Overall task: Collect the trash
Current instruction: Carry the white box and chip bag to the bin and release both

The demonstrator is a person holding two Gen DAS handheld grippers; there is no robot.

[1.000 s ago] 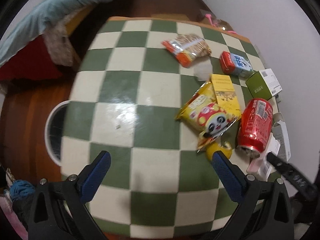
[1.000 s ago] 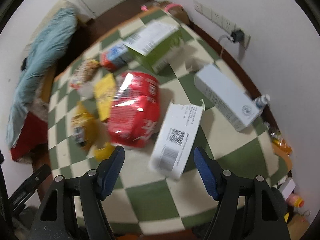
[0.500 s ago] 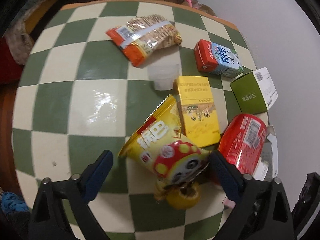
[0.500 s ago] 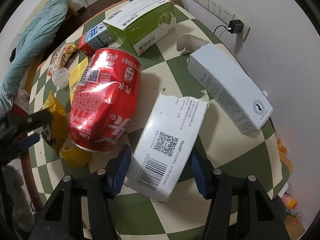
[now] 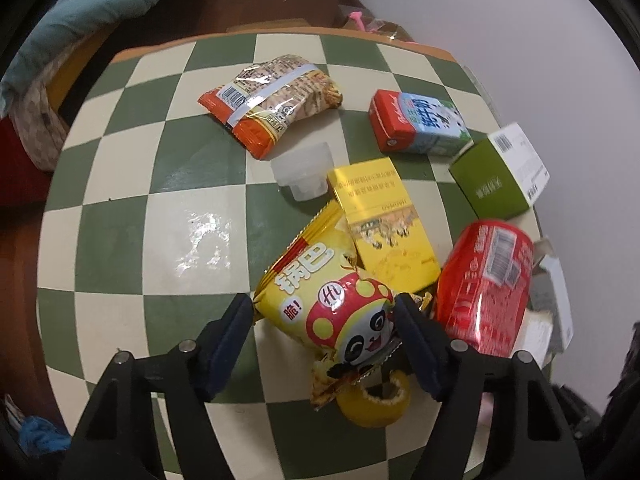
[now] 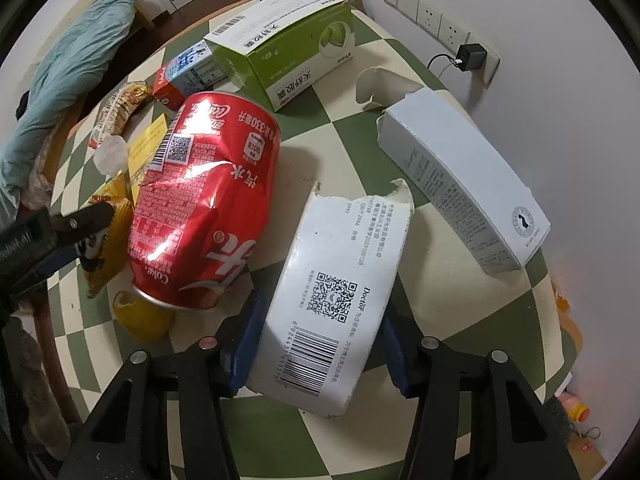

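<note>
Right gripper [image 6: 320, 344] closing around torn white box [image 6: 336, 296]

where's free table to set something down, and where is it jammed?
Free: the checkered table left of the noodle pack, clear cup and panda snack bag. A smaller patch lies between the torn white box and the grey box. Jammed: around the red can, the yellow box, milk carton and green box.
</note>
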